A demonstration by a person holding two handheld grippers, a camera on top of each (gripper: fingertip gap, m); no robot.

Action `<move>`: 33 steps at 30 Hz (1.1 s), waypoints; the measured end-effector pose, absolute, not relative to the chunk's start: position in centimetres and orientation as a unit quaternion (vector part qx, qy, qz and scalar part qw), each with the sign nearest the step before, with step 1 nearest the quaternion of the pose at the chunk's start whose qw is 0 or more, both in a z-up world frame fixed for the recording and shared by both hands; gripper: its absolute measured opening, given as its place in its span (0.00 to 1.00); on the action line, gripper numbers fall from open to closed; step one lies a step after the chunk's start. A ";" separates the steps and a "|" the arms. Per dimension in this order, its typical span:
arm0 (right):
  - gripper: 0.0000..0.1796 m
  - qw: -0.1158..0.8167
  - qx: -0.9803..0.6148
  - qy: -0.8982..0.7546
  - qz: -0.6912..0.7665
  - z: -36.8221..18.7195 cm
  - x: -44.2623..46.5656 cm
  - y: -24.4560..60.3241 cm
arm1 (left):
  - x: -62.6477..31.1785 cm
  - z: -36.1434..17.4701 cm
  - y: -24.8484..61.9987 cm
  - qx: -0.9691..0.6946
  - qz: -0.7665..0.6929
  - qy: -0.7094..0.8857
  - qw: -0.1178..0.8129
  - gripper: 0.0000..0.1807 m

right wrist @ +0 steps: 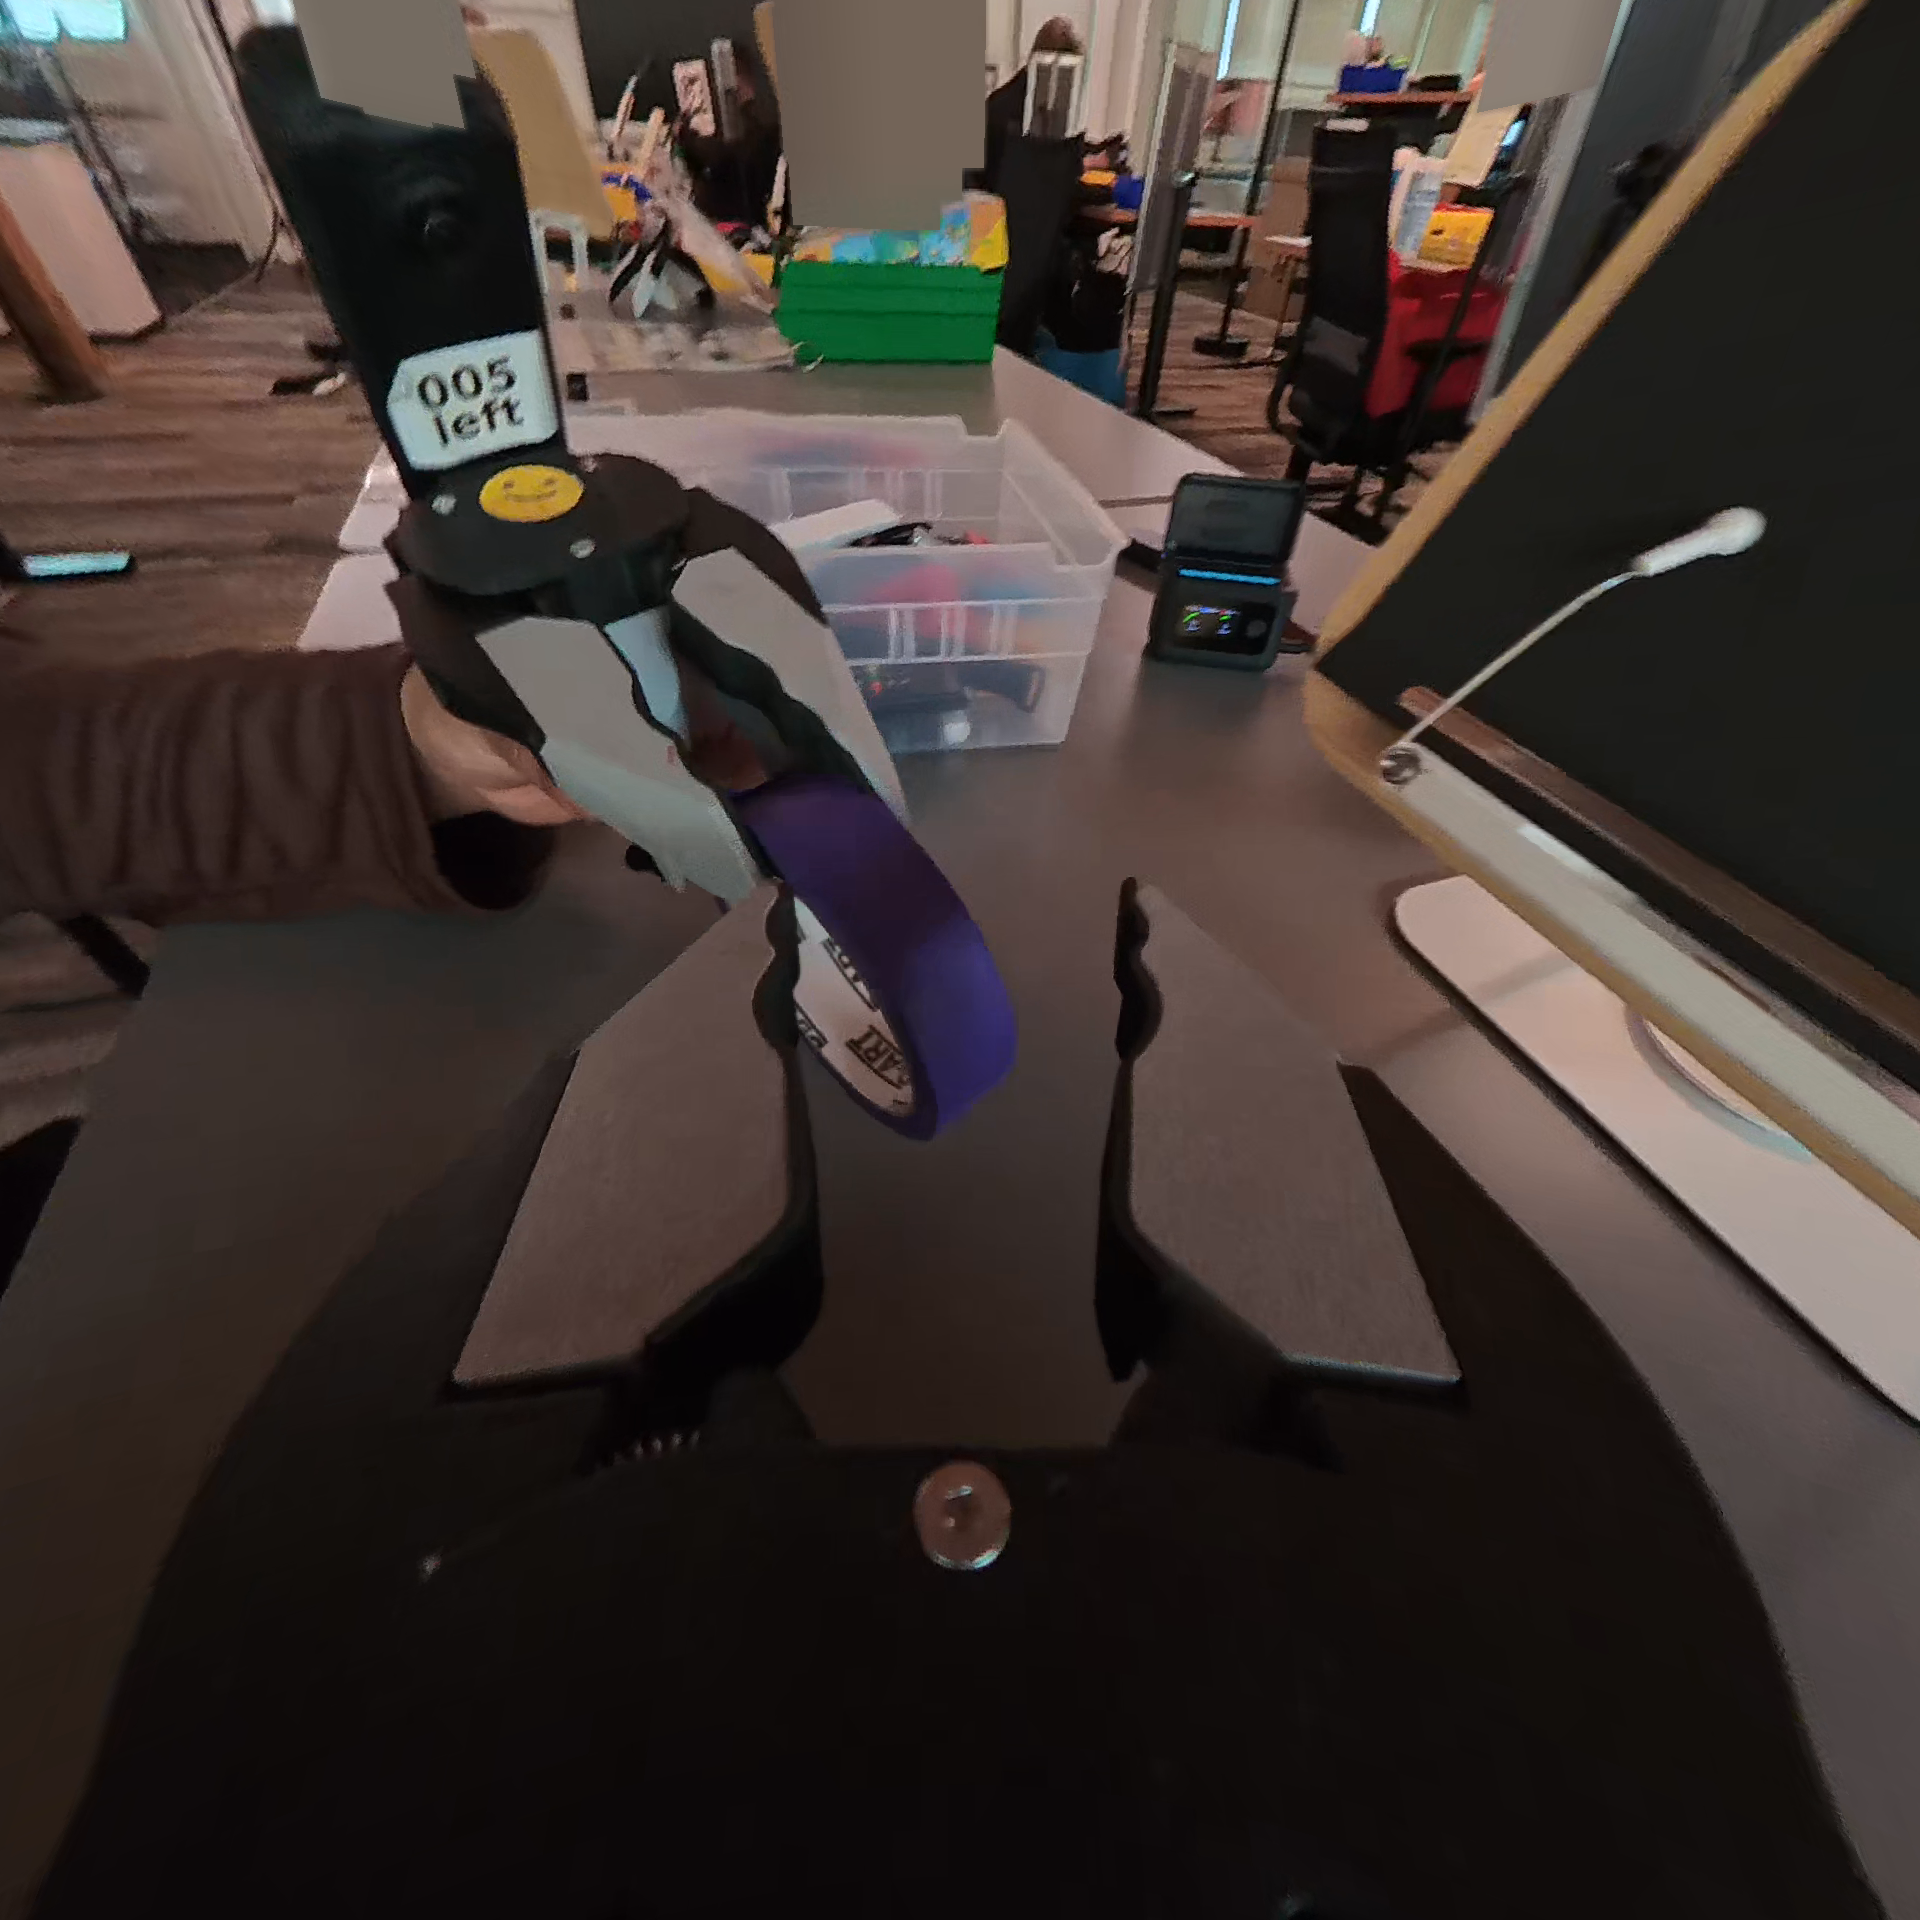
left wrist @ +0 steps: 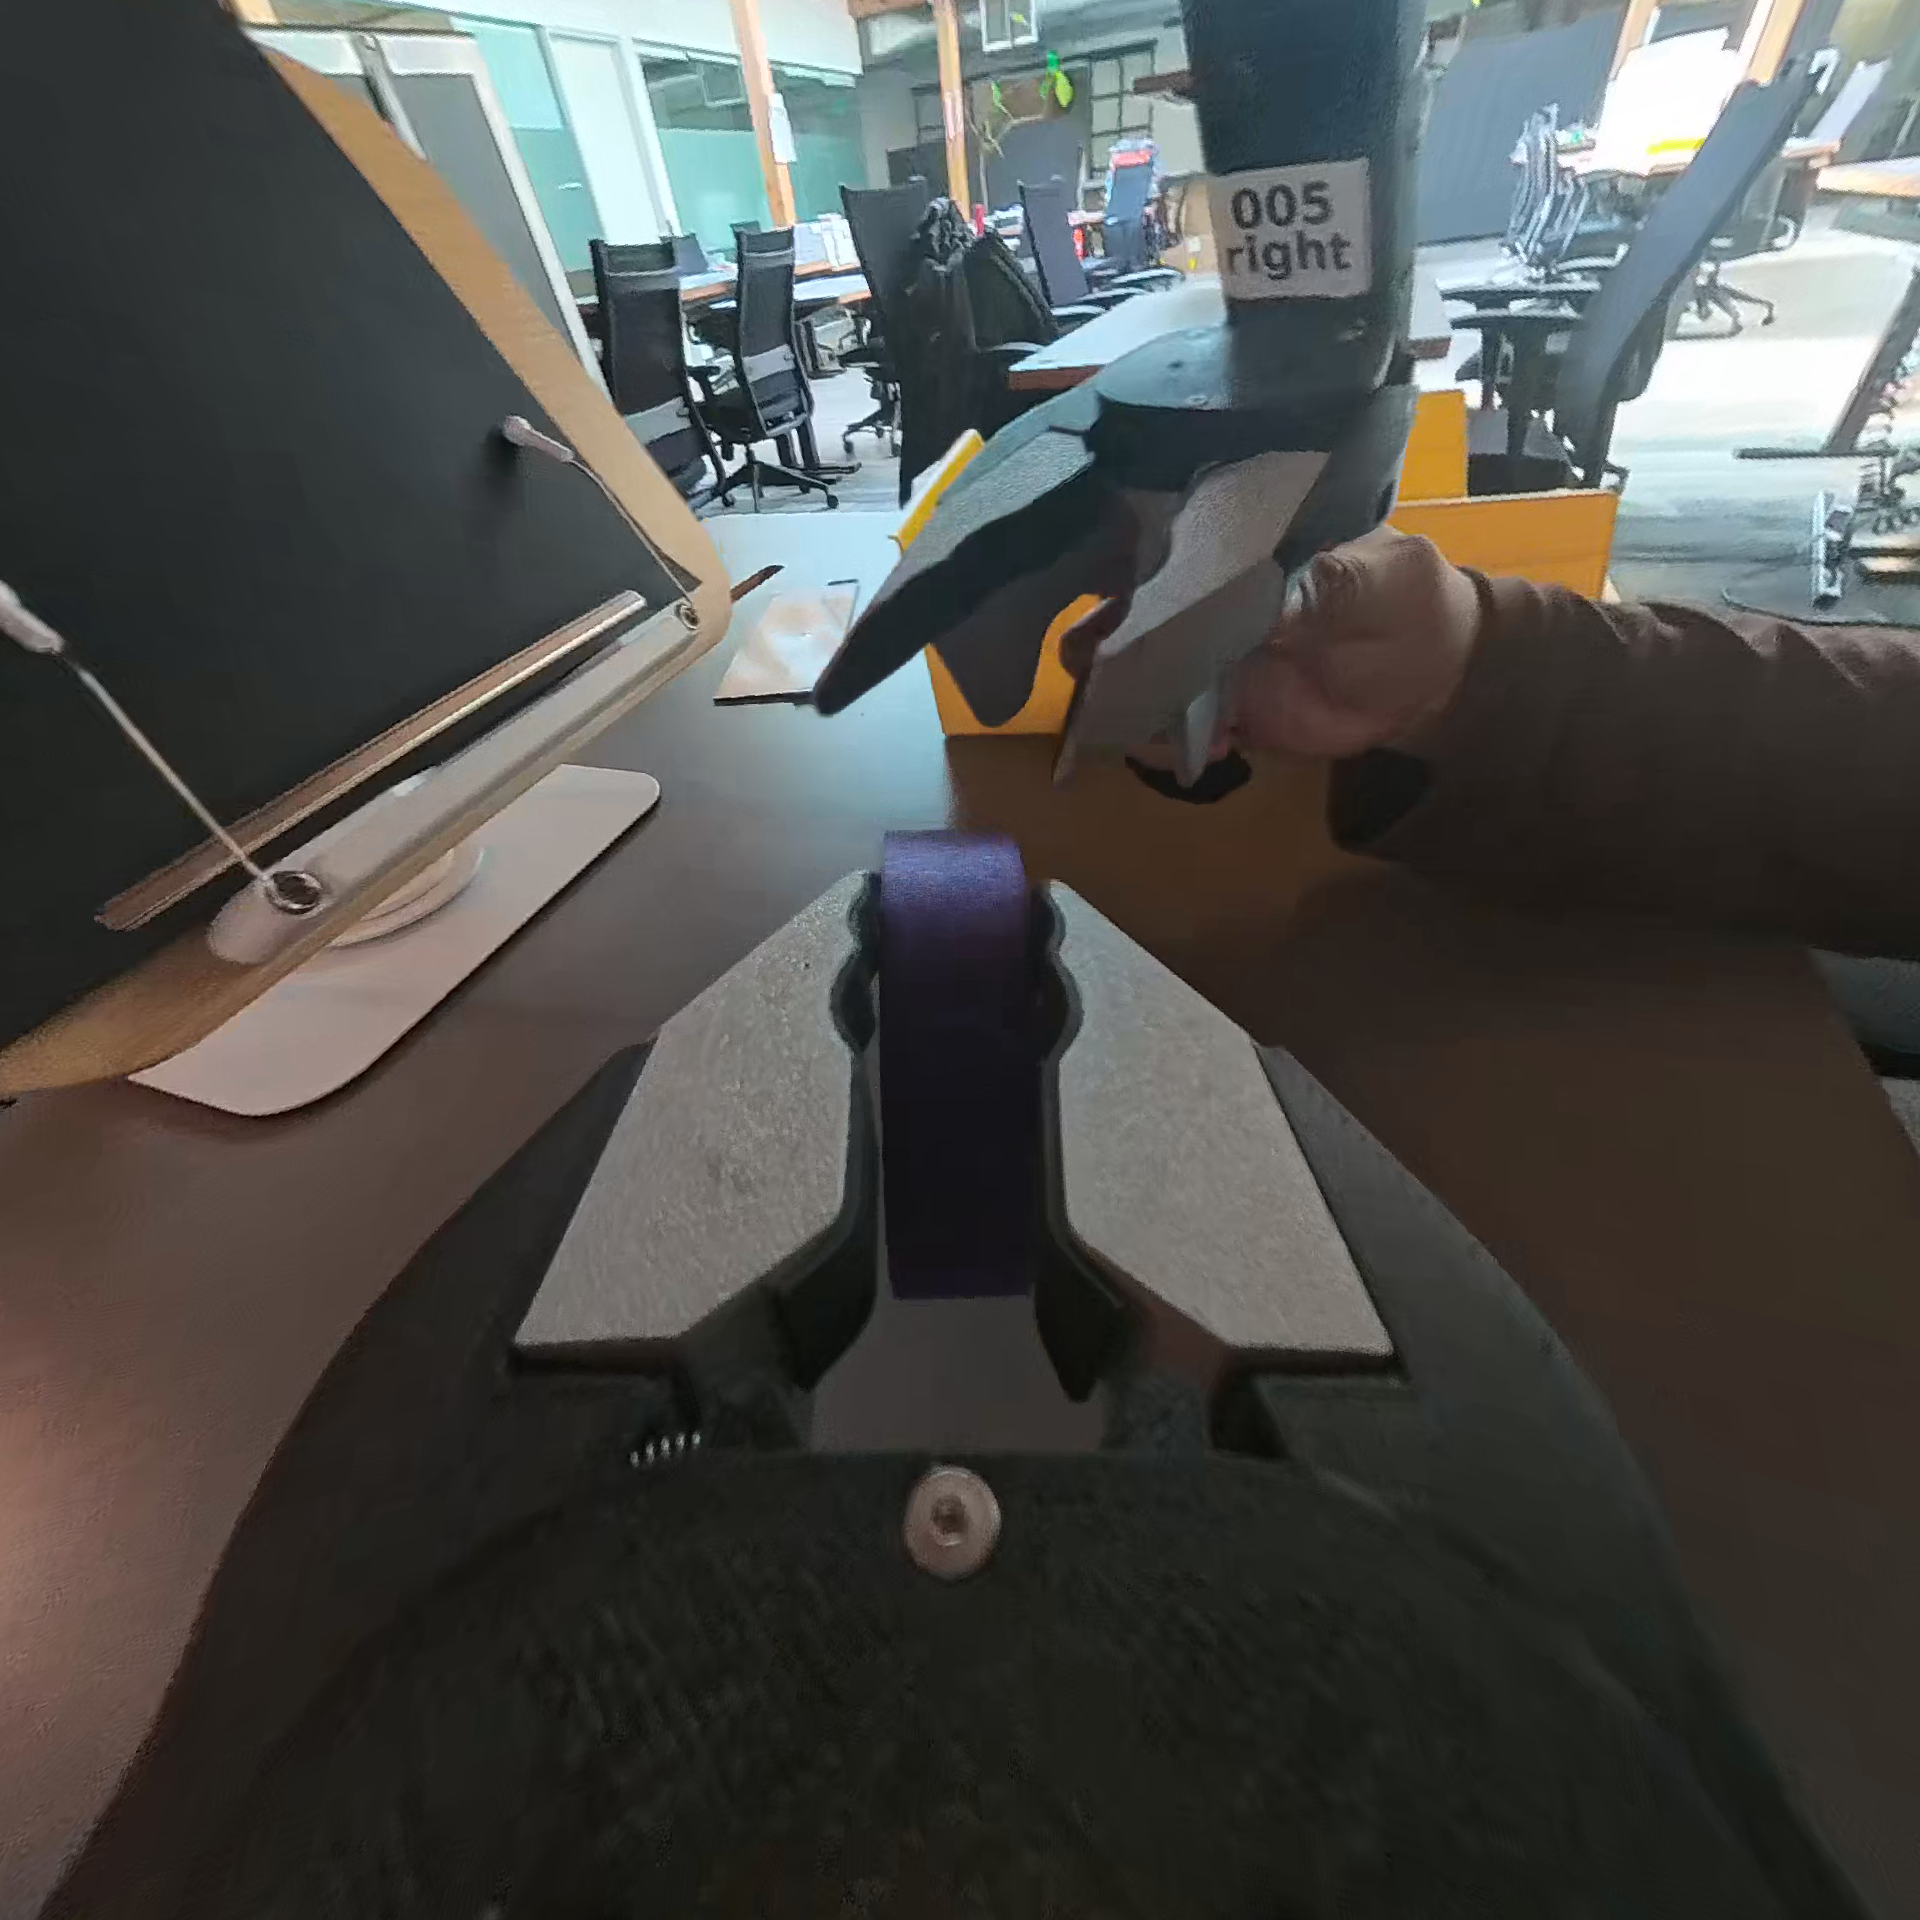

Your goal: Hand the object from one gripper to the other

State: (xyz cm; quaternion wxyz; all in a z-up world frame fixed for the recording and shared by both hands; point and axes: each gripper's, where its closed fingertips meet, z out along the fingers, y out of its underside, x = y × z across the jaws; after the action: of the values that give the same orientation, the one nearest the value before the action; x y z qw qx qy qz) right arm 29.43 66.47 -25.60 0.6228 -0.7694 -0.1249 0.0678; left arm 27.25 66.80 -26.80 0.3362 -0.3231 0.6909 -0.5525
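Note:
My left gripper (left wrist: 956, 904) is shut on a roll of purple tape (left wrist: 956, 1049), gripping it edge-on across its width above the dark table (left wrist: 727, 790). In the right wrist view the left gripper (right wrist: 810, 842) holds the tape roll (right wrist: 925, 977) by its upper part, and the roll hangs down between the tips of my right gripper (right wrist: 956, 914), close to its left finger (right wrist: 665, 1143). The right gripper is open and empty. In the left wrist view the right gripper (left wrist: 951, 732) is held in a hand, above and just beyond the tape, pointing down at it.
A tilted black board with a wooden rim (left wrist: 312, 499) on a white base (left wrist: 416, 935) stands close by, also in the right wrist view (right wrist: 1662, 520). A yellow box (left wrist: 1496, 530), a clear plastic bin (right wrist: 966, 582) and a small device (right wrist: 1226, 582) sit further back. Only a small space, under 4 cm, lies between the two pairs of fingers.

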 end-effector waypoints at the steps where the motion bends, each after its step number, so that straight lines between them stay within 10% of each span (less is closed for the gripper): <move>1: 0.33 0.615 -0.774 -0.141 0.061 -26.0 28.9 66.6 | 27.2 -26.9 66.5 -0.318 -0.549 0.696 0.336 0.14; 21: 0.13 0.588 -0.806 -0.030 -0.060 -26.8 34.6 66.5 | 27.9 -27.3 69.1 -0.370 -0.518 0.677 0.370 0.27; 33: 0.07 0.706 -0.708 0.000 -0.027 -22.3 33.5 66.4 | 27.5 -26.5 65.2 -0.387 -0.662 0.613 0.191 0.28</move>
State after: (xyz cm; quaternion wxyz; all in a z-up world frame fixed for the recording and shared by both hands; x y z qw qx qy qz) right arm 33.52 66.42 -22.28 0.7057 -0.7080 0.0004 -0.0267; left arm 27.46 65.25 -26.52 0.1913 -0.3870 0.6130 -0.6617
